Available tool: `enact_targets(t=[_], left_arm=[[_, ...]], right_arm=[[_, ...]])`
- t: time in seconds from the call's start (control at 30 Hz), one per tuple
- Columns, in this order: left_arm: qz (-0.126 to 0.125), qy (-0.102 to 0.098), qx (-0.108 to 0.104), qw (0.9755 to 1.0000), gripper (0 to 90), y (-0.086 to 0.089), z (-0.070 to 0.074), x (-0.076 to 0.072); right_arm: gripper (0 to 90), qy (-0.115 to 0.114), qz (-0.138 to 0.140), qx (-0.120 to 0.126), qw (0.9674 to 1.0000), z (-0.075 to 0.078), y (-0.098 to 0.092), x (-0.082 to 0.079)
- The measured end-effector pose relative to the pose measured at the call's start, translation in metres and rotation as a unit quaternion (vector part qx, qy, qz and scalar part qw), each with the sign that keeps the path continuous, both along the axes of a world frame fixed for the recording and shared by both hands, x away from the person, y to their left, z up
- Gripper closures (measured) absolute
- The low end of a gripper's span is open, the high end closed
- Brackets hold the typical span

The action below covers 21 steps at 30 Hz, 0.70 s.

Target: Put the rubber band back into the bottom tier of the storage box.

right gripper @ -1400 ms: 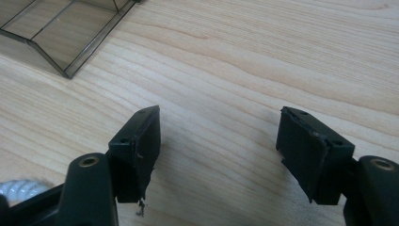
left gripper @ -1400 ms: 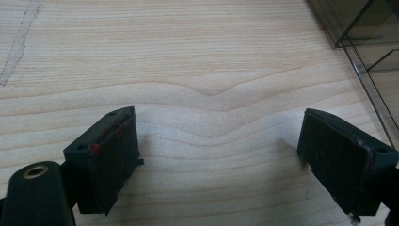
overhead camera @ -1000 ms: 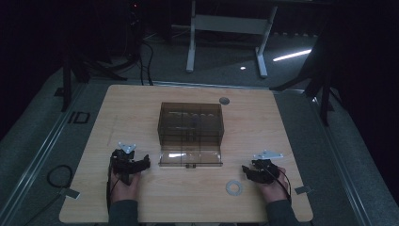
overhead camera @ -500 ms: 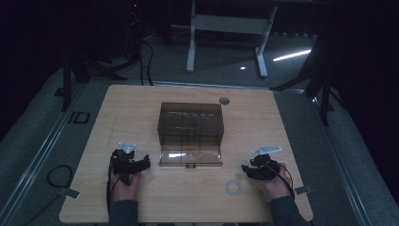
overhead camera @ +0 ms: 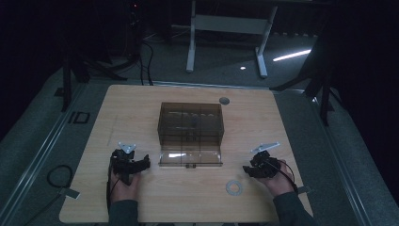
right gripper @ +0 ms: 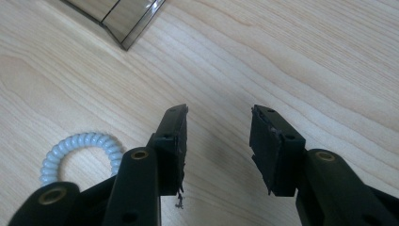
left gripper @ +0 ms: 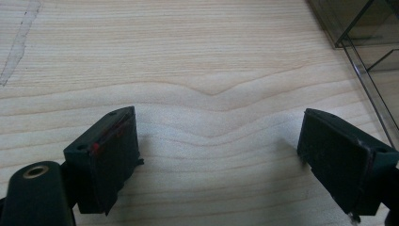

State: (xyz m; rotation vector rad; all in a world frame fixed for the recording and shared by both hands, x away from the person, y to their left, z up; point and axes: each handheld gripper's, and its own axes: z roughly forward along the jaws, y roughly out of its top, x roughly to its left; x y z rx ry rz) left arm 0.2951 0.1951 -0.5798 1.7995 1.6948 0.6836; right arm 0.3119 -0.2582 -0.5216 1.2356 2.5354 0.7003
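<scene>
- R gripper [right gripper: 217,141]: jaws part-spread, nothing betw. them; they've just been closing in, on air only. Held above bare table [overhead camera: 141,108].
- Coil hair tie [right gripper: 80,155] (white spiral ring) lies flat on wood just beside R gripper's left jaw, outside the gap, not touching. In high view the ring [overhead camera: 234,187] sits near that gripper, on the person's side of it.
- L gripper [left gripper: 216,155]: jaws spread wide, empty, low over wood; box corner at its far right.
- Smoked clear box [overhead camera: 190,129], flap lid folded down in front, lies ahead of and betw. both grippers.
- Step (judged): pick up tie w/ R.
- How: re-open a bit, shift twd ring so one jaw drops inside the loop, other outside; come down till tips meet wood, then close on the coil wall.
- Risk: thin, springy, may skid or roll out. Close slow, lift straight.
- Keep L parked, clear of box front.
</scene>
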Motion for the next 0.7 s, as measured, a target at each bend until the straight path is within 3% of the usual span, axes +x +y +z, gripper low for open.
enact_targets(t=[0.7], left_arm=[[0.000,0.000,0.000,1.0000,12.9,0.000,0.000,0.000]], right_arm=[[59.4,0.032,0.044,-0.035,0.9979,0.007,0.013,0.004]])
